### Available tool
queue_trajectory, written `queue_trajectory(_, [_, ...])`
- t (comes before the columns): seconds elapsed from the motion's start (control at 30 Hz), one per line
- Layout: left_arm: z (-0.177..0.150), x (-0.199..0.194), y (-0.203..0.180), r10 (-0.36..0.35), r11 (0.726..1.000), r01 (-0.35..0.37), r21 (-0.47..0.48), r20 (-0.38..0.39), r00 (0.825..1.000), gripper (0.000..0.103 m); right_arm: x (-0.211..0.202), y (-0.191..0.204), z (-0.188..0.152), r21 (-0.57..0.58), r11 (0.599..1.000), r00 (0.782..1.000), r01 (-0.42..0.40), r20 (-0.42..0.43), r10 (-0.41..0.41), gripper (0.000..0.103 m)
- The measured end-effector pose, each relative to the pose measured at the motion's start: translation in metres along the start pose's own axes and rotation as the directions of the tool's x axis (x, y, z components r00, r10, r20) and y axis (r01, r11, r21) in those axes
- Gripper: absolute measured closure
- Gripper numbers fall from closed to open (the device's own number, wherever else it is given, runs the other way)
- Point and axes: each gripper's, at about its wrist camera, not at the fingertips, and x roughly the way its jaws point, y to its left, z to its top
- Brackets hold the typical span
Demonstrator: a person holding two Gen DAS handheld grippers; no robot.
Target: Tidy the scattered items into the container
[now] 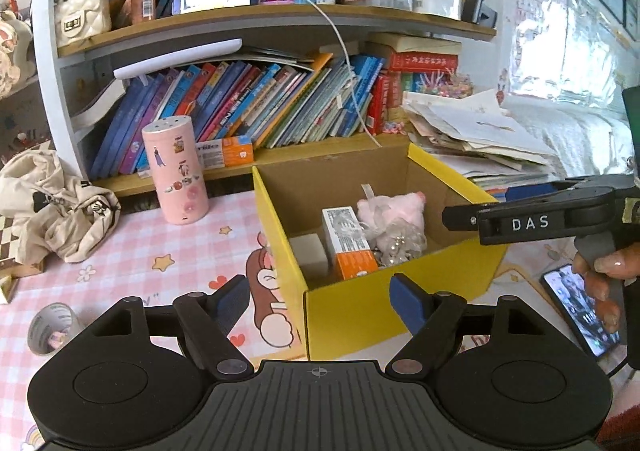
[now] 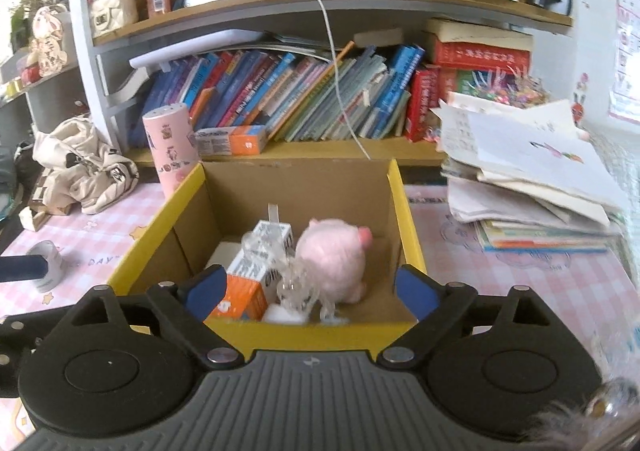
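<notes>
Both jaws stand wide, empty. Remaining item: tape roll [image 1: 50, 329], a translucent hollow ring tipped on its side on the counter [image 1: 132, 251], left of my left gripper [image 1: 320, 301] and well clear of the yellow cardboard box [image 1: 360, 315]. Left hand nearer. Right gripper [image 2: 316, 289] sits at the box's near rim.

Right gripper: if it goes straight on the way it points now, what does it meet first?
Probably the pink plush toy inside the yellow box; the right gripper is open and empty, though depth is unclear.
</notes>
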Motion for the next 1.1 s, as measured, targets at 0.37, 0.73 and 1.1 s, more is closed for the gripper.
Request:
queue_trajectory(0.37, [-0.032, -0.032, 0.029, -0.072, 0.997, 0.072, 0.001, -0.03, 0.997, 0.018, -0.027, 0.045, -0.044, 0.058, 0.995, 0.995, 0.083, -0.055, -0.08, 0.008])
queue_trajectory(0.73, [-0.055, -0.062, 0.063, -0.094, 0.995, 0.092, -0.032, -0.042, 0.995, 0.014, -0.058, 0.095, -0.07, 0.072, 0.988, 0.99, 0.136, -0.052, -0.133, 0.004])
queue_trajectory(1.1, [-0.077, -0.089, 0.074, -0.124, 0.992, 0.123, -0.037, -0.035, 0.992, 0.013, -0.09, 0.14, -0.092, 0.044, 0.98, 0.981, 0.193, -0.015, -0.192, 0.0])
